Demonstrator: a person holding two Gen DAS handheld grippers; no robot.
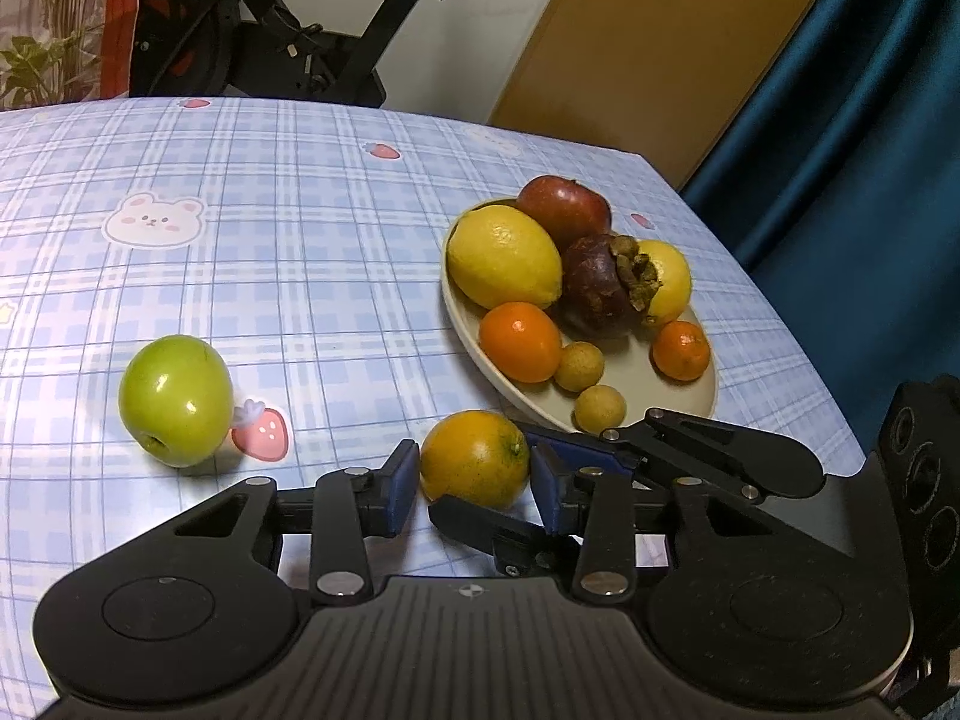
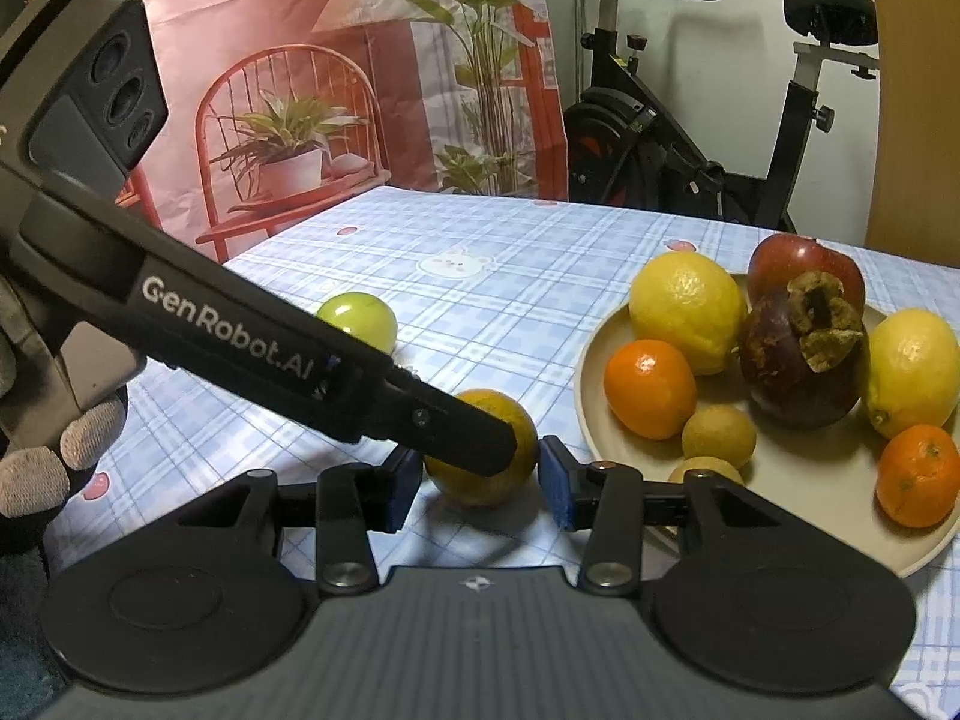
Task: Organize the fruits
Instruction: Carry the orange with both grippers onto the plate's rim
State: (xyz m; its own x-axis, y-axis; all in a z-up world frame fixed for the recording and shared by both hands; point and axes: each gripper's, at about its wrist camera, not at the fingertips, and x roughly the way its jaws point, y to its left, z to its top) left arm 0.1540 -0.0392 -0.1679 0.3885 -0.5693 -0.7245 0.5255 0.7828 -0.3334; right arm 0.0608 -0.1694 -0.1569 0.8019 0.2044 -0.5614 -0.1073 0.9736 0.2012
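An orange (image 1: 474, 457) lies on the checked tablecloth just left of a beige plate (image 1: 474, 324). My left gripper (image 1: 474, 483) is open, its blue pads on either side of the orange. My right gripper (image 2: 480, 477) is open too and flanks the same orange (image 2: 522, 420) from its own side. The left gripper's body crosses in front of the orange in the right wrist view. The plate (image 2: 600, 420) holds two lemons, a red apple, a mangosteen, two small oranges and two longans. A green apple (image 1: 175, 401) lies apart on the cloth to the left.
The table's right edge runs close behind the plate, with a blue curtain (image 1: 852, 192) beyond it. An exercise bike (image 2: 672, 138) and a printed backdrop stand behind the table's far edge. A gloved hand (image 2: 48, 456) holds the left gripper.
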